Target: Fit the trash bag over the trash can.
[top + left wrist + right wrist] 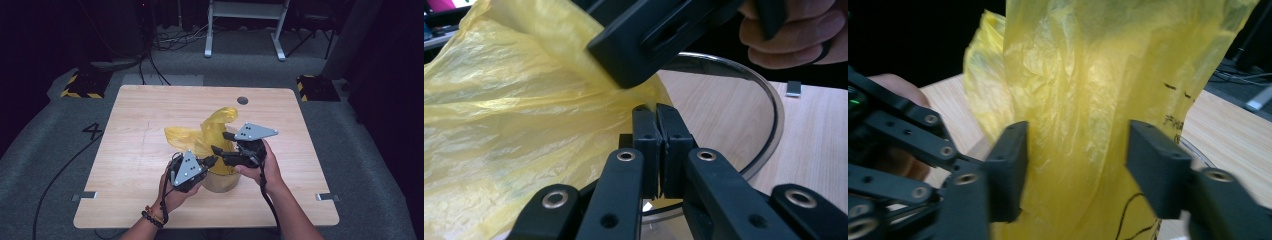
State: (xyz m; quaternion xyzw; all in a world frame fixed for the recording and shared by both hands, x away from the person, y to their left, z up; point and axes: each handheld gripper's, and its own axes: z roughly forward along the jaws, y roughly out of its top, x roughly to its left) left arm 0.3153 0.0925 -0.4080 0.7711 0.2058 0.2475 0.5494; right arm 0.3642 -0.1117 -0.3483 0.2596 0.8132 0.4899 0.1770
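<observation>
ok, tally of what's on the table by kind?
Yellow bag: 1
Clear round tub: 1
Grippers: 2, left and right
Total: 4

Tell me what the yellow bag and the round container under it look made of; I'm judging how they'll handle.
Yellow bag: thin plastic film, it seems; translucent, finely crinkled, with a soft sheen. Round container: apparently clear rigid plastic or glass; the wood table shows through its wall, and its rim glints.

Crumpled yellow plastic bag (210, 132) rises from round container (220, 181).
</observation>
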